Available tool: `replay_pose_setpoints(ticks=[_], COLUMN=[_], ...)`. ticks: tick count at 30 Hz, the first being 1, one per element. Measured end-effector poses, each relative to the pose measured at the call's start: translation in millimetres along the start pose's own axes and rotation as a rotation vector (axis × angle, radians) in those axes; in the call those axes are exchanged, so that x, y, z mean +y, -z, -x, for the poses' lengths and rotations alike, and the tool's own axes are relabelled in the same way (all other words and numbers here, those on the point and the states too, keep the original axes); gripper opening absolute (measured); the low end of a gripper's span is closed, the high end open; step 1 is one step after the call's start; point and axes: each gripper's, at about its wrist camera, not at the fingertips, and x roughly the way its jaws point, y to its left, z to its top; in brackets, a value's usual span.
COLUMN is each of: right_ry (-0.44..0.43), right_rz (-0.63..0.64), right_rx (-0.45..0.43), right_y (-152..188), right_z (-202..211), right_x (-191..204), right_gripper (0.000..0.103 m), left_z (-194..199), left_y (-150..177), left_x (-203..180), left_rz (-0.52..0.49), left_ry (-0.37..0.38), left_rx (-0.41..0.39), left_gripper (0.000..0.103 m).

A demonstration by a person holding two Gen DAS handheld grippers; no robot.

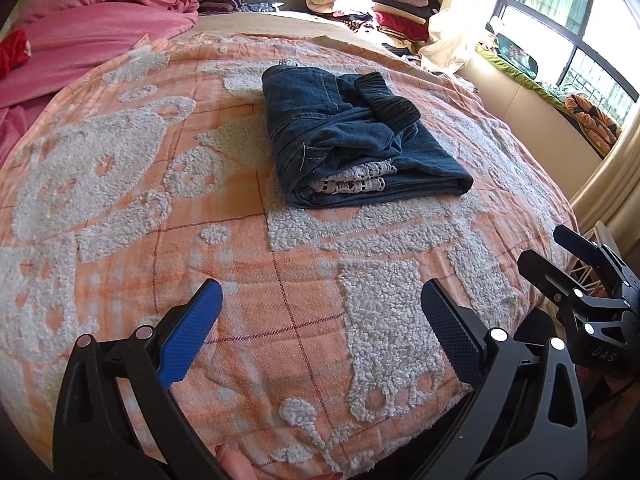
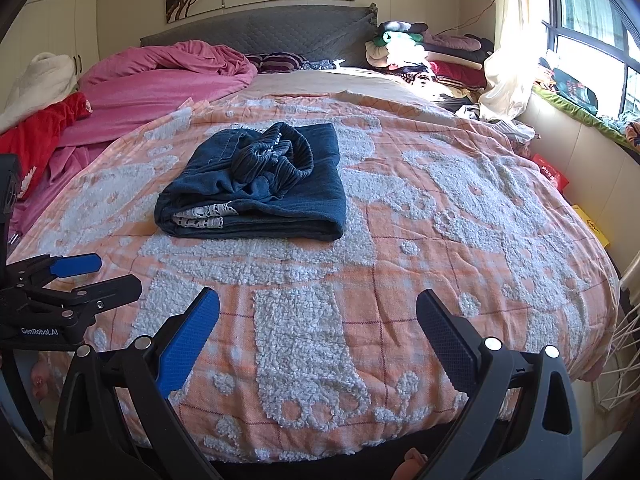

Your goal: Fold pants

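- Left side: my left gripper (image 1: 320,332) hangs released, its two blue-padded fingers spread wide with nothing between them, above the near part of the bed (image 1: 120,240). It touches no cloth. It also shows in the right wrist view (image 2: 86,276), low at the near left edge of the bed.
- Centre: the pants (image 1: 360,136) lie on the orange-and-white blanket (image 1: 304,280), well apart from both grippers, toward the middle of the bed. They are dark denim, stacked in several layers into a compact bundle. The dark elastic waistband (image 2: 276,152) sits bunched and ruffled on top, and a strip of white lace trim (image 2: 200,216) shows between the layers at the near edge (untidy, but contained).
- Right side: my right gripper (image 2: 318,332) is likewise released and empty, fingers wide apart, over the near edge of the bed, with the bundle ahead and slightly to the left.
- Step in hand, as I judge it: folding looks essentially complete, and both grippers stand clear of the garment.
- Next move, in my judgement: either leave the bundle as finished, or reach forward with one gripper to flatten the waistband and tuck the lace in. Any such touch calls for a light press from above, since a sideways push could slide the layers apart.
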Motion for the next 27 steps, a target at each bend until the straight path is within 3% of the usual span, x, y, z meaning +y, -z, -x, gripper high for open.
replay_pose_setpoints(ticks=[9,13,17,21,25,27], right_ry=[0.002,0.008,0.007,0.008,0.01,0.028], right_rz=[0.003,0.002,0.002,0.003,-0.001,-0.008], right_rx=[0.008,0.018,0.036,0.06,0.07,0.068], right_y=[-1.0,-3.1,-5.1,-8.5,-17.6,-25.9], right_z=[-4.5,-8.1,-15.5,-26.7,-37.5,-42.9], right_x=[1.7,-0.1,-3.6,-8.2,-20.8,-36.3], right_gripper=[0.098,0.098,0.098,0.098,0.098,0.098], left_z=[1.5,-3.4,-3.6,5.1,9.8,3.8], left_y=[-0.4,2.3,-0.2,-9.7,-21.4,-28.9], left_x=[1.0,10.7,20.7,39.3,74.3,96.8], left_rz=[-0.001,0.051,0.047,0.065,0.173,0.217], left_ry=[0.003,0.081,-0.019,-0.1,-0.083,-0.138], left_rx=[0.003,0.062,0.074,0.01,-0.034,-0.016], left_gripper=[0.094,0.094,0.094,0.094,0.094,0.094])
